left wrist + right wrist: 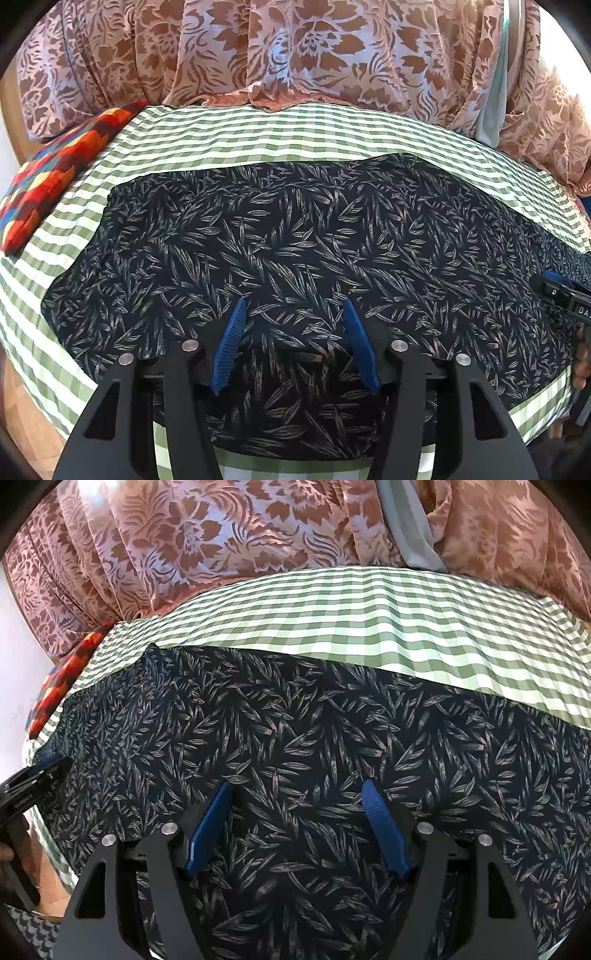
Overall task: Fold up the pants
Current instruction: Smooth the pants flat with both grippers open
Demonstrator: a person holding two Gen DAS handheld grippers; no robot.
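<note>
Left wrist: pants (295, 240) under parted jaws, right wrist alike

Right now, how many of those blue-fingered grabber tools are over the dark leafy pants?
2. The left gripper hovers open over the pants; the right gripper hovers open further right. None seem hidden.

I see both wrist views bright and evenly lit, daylight seemingly from behind the floral curtain (295, 55), which glows bluish-white where it catches light. The sliver of window at the top right is blown out. The checked cloth (295, 133) reads crisp; the dark leaf-print pants (295, 229) hold detail without glare. Shadows are soft, deepest under my left gripper (295, 306). Fisheye bending curves every edge, and corners vignette to black.
</note>
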